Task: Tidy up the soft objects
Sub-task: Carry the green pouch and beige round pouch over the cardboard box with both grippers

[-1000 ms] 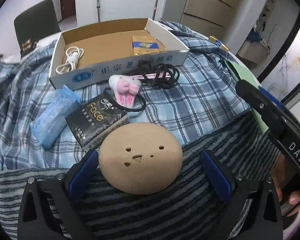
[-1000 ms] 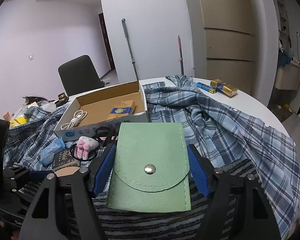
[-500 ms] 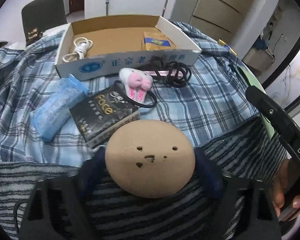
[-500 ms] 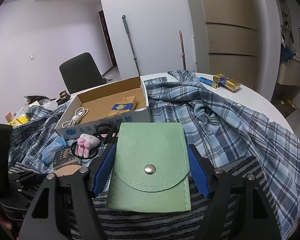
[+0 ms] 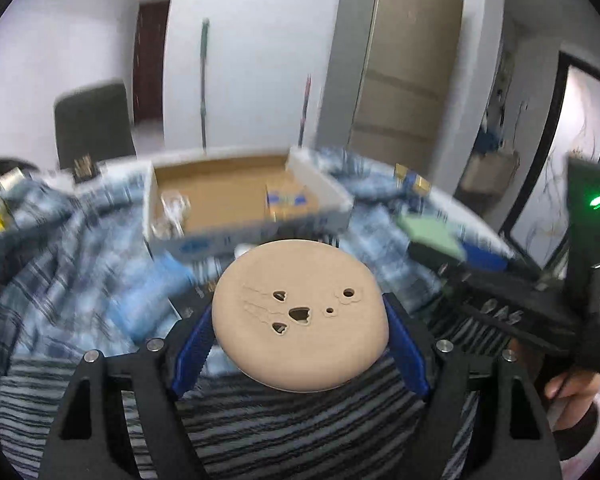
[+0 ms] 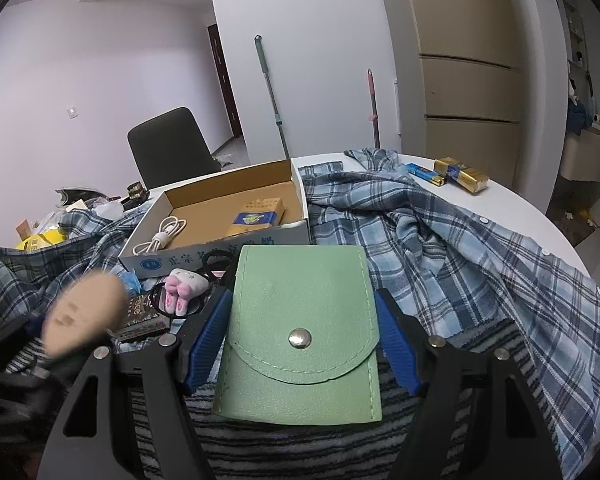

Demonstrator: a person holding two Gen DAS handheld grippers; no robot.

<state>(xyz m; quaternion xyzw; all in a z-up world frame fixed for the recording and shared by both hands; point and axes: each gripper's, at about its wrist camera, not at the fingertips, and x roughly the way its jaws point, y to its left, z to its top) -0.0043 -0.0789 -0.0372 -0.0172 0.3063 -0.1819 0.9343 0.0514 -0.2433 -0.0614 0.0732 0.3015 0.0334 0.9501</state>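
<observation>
A tan round soft pad [image 5: 300, 344] with small cut-out holes sits between the blue pads of my left gripper [image 5: 300, 320], which is shut on it and holds it above the striped cloth [image 5: 300, 432]. The right wrist view shows the same pad [image 6: 86, 312] blurred at the lower left. My right gripper [image 6: 302, 320] is shut on a green snap pouch [image 6: 300, 280], also over the striped cloth [image 6: 300, 452]. From the left wrist view the pouch [image 5: 428, 232] shows at the right. An open cardboard box [image 6: 216, 196] lies beyond on a blue plaid shirt [image 6: 440, 248].
The box holds a white cable [image 6: 162, 236] and a yellow-blue pack [image 6: 256, 216]. In front of it lie a pink-and-white plush [image 6: 182, 286], a black tissue pack [image 6: 140, 312] and a black cord. Gold packs [image 6: 460, 174] sit on the white table's far right. A dark chair [image 6: 168, 148] stands behind.
My left gripper closed its pads onto the tan pad, then lifted it and tipped upward, so the view now blurs and shows more of the room. The right gripper with the pouch stayed put.
</observation>
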